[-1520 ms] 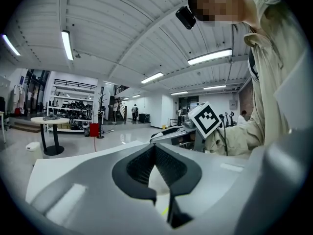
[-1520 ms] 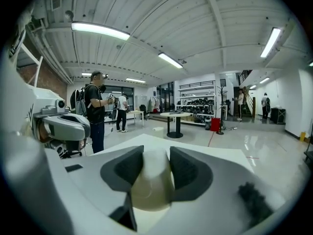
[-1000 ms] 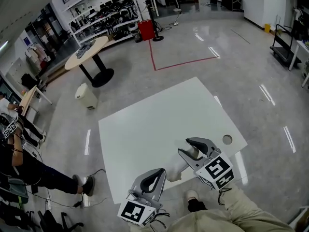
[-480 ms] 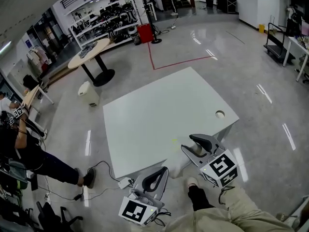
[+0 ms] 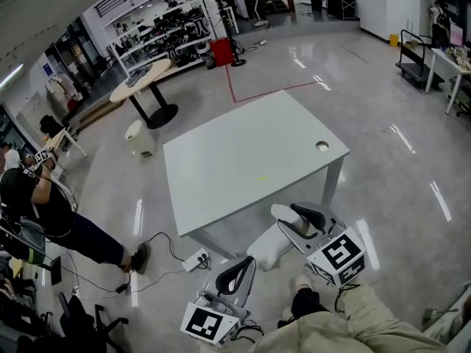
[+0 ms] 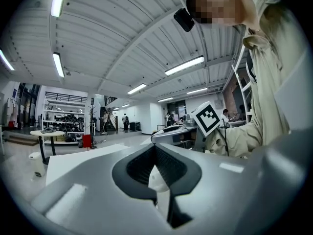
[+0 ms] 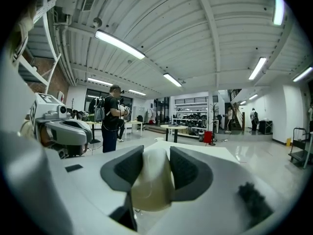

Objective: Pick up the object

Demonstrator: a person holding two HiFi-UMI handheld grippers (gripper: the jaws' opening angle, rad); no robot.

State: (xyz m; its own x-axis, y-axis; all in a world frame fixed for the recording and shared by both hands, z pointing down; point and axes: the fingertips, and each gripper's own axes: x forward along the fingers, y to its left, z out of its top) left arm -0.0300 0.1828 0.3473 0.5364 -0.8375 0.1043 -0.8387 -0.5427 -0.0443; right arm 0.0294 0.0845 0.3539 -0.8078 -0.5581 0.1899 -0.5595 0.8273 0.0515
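Right gripper (image 5: 291, 220) jaws clamp the white object (image 5: 266, 250), holding it clear of the table (image 5: 221, 175) at lower centre as picked up, while the left gripper (image 5: 241, 268), jaws together, idles below

The table (image 5: 235, 160) slides away up the head view, its near edge and a leg (image 5: 329, 188) now exposed. The right gripper (image 5: 293, 219), with its white object (image 5: 266, 250), and the left gripper (image 5: 234, 274) now hang over bare floor (image 5: 397, 204), off the tabletop.
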